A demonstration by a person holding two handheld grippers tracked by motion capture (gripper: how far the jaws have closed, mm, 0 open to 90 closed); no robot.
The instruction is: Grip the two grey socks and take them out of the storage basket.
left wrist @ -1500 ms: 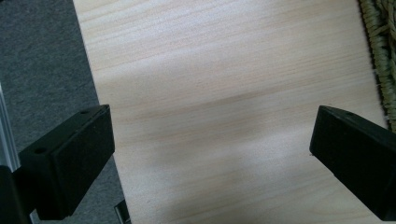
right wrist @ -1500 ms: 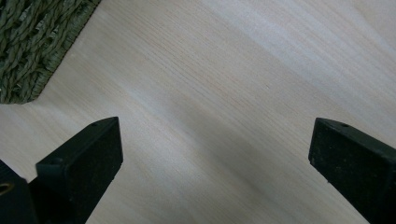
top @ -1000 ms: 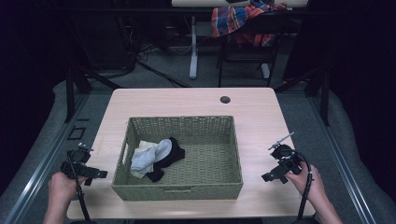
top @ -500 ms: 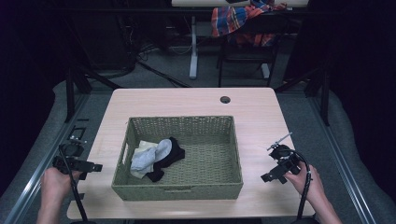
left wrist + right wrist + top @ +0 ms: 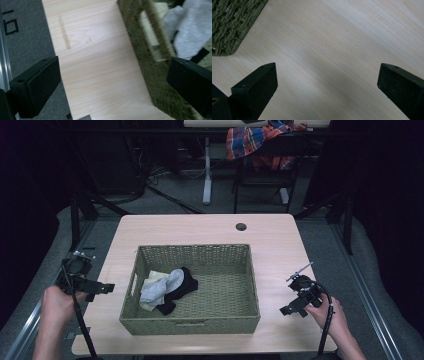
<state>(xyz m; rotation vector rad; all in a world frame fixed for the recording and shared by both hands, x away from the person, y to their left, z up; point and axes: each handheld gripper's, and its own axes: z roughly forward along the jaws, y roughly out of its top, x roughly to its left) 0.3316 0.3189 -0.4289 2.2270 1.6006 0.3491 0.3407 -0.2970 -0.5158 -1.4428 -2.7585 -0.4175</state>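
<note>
Hand-held grippers: two, both agape; one basket (image 5: 200,320).

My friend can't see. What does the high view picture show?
A green woven basket sits on a wooden table, with socks in its left side. A person holds an open gripper at each side: left gripper, right gripper, both empty.

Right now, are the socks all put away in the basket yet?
A little pile of socks already lies inside the woven basket. Nothing is in hand: the left tongs and right tongs are both open and empty, beside the basket. No socks wait on the table, so little looks left.
</note>
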